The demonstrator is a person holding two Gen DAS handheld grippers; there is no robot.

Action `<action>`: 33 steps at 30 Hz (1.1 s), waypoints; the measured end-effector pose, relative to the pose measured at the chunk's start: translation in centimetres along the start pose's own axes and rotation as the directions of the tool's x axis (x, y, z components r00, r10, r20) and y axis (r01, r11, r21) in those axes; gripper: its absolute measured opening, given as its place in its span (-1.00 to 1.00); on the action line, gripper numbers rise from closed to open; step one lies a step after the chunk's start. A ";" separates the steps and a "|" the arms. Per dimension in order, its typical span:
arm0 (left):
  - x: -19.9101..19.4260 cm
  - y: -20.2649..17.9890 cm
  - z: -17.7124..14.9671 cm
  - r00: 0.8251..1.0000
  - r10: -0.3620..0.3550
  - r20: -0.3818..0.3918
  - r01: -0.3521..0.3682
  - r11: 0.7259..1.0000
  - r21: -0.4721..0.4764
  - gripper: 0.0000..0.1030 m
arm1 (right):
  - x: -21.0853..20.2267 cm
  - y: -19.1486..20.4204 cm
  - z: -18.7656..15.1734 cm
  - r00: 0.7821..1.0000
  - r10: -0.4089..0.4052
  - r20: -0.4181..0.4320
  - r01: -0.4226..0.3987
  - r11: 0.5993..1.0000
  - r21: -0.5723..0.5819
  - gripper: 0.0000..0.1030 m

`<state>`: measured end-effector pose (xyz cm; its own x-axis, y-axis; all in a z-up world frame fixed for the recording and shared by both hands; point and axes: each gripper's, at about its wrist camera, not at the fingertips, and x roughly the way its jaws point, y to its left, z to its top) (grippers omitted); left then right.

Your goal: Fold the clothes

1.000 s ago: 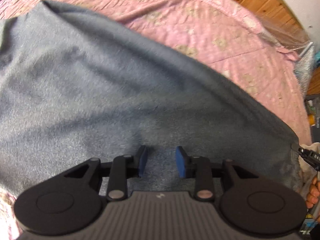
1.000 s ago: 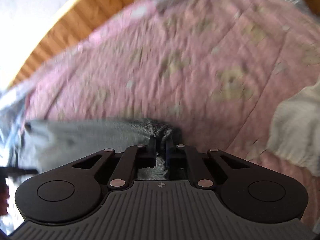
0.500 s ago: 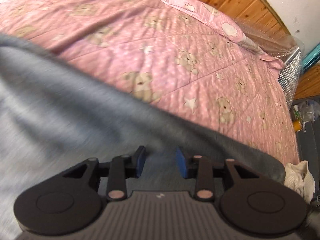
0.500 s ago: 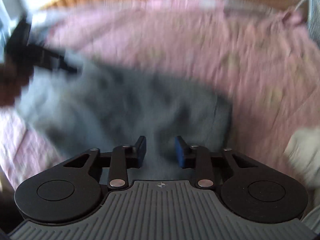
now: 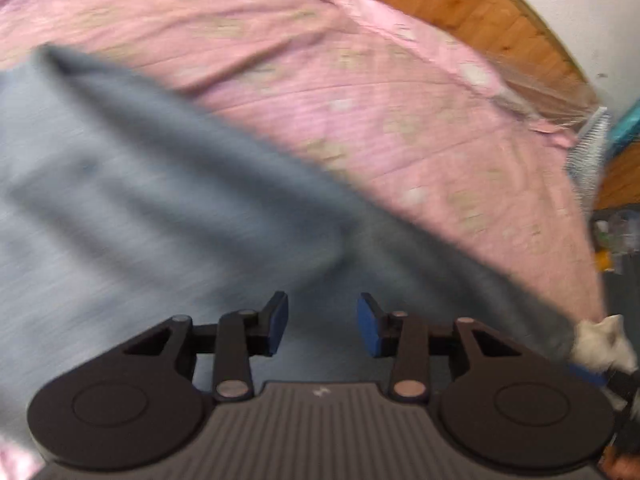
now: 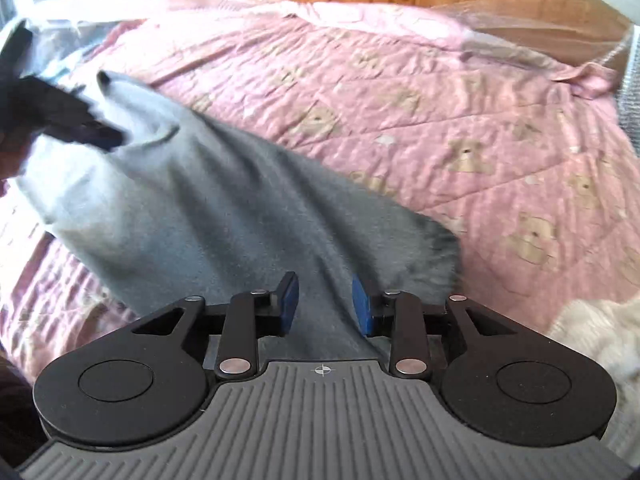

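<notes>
Gray cloth (image 6: 224, 216) looked soft and floppy on the pink bed (image 6: 460, 120), best pinched at its 10 o'clock corner, while the left gripper (image 5: 322, 324) and right gripper (image 6: 325, 304) both gaped, holding nothing.

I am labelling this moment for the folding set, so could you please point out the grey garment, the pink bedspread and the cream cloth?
grey garment (image 6: 224, 208): right wrist view, middle of its flat spread.
pink bedspread (image 6: 440, 92): right wrist view, bare quilted part beyond the garment.
cream cloth (image 6: 600, 332): right wrist view, its crumpled edge at the right.
</notes>
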<state>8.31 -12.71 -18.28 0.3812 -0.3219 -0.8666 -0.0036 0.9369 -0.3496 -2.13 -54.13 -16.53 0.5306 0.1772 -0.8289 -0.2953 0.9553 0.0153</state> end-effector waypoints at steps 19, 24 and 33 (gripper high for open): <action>-15.1 26.3 -0.4 0.927 0.327 0.186 -0.241 0.895 -0.376 -0.29 | 4.1 -1.8 2.5 0.981 -0.167 -0.102 0.175 0.982 0.070 -0.30; -16.3 36.9 1.2 0.892 0.441 0.099 -0.345 0.805 -0.482 -0.32 | 2.6 4.2 5.9 0.958 -0.268 -0.099 0.276 0.958 0.073 -0.40; -18.4 36.4 4.0 0.959 0.155 0.236 -0.059 0.927 -0.370 -0.20 | 7.5 29.2 20.2 0.999 0.000 0.054 0.003 0.998 -0.057 0.08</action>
<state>4.84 27.86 -13.66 0.5830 -0.1314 -0.8018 -0.3682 0.8370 -0.4048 9.23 -20.09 -11.00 0.5724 0.1901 -0.7976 -0.3385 0.9408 -0.0187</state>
